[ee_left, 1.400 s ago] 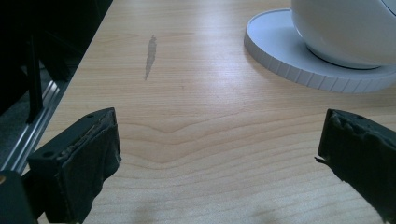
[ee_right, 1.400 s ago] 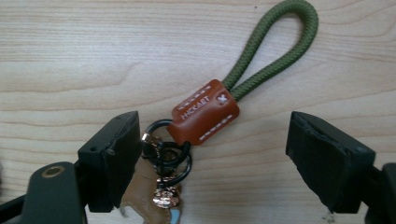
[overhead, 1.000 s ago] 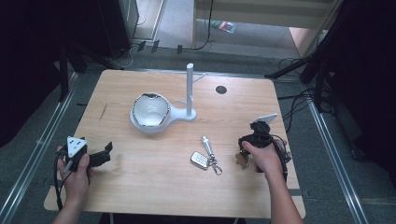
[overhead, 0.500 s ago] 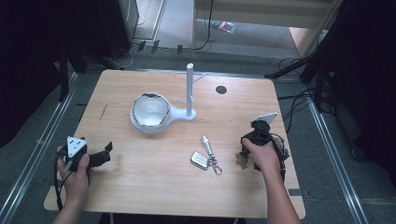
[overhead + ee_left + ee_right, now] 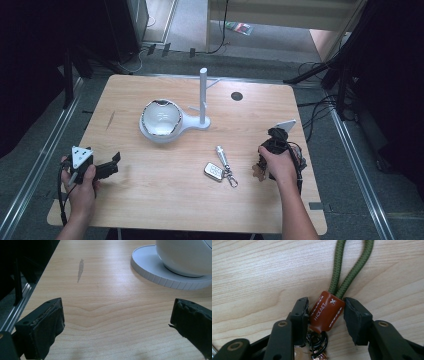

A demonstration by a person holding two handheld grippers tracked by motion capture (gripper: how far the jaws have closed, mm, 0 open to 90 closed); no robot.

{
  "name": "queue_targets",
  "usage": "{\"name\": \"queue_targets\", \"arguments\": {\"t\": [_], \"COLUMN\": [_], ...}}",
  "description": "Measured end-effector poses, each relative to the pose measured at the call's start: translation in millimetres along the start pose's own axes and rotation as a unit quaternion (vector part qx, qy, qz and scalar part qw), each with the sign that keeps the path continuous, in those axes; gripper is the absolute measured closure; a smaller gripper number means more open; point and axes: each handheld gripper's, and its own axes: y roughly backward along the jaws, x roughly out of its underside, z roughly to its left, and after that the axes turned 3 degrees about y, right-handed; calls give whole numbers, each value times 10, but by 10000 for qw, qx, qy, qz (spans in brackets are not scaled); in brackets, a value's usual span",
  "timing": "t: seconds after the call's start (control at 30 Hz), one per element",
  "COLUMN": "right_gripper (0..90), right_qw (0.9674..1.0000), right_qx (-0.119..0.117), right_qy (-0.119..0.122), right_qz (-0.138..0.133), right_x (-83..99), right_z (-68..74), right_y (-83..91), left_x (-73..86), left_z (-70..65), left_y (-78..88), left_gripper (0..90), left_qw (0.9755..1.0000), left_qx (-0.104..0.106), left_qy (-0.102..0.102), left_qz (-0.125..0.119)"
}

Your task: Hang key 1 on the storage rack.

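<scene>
The wooden table (image 5: 150, 200) has bare boards along its near edge. At its right side lies a green cord (image 5: 352, 265) looped through a brown leather tab (image 5: 325, 312) with white stitching and a metal ring below. The right gripper (image 5: 325, 315) has just been closing; its jaws stand narrow, both pads touching the tab. The left gripper (image 5: 117, 322), near the left edge, gapes wide over bare wood, holding nothing.

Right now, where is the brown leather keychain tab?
In the right gripper view the brown leather tab lies on the table between the right tool jaws, green cord running away from it; from above, right of the key fob.
</scene>
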Motion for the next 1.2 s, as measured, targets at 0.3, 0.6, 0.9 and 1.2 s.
{"name": "queue_targets", "arguments": {"t": [0.3, 0.6, 0.9, 1.2], "right_gripper": [596, 673, 707, 709], "right_qw": [9994, 9990, 9974, 9943], "right_qx": [206, 205, 136, -89], "right_qy": [275, 395, 618, 771], "right_qz": [7, -2, -335, -728], "right_x": [6, 14, 95, 184], "right_z": [46, 27, 2, 4], "right_y": [-8, 1, 5, 116], "left_x": [1, 0, -2, -3], "left_z": [-3, -5, -1, -1], "left_y": [-2, -5, -6, -8], "left_gripper": [0, 0, 0, 0], "left_qw": [10000, 10000, 10000, 10000], "left_qx": [-5, -4, 1, 13], "left_qy": [-5, -7, 7, 0], "left_qz": [-3, 1, 12, 14]}}
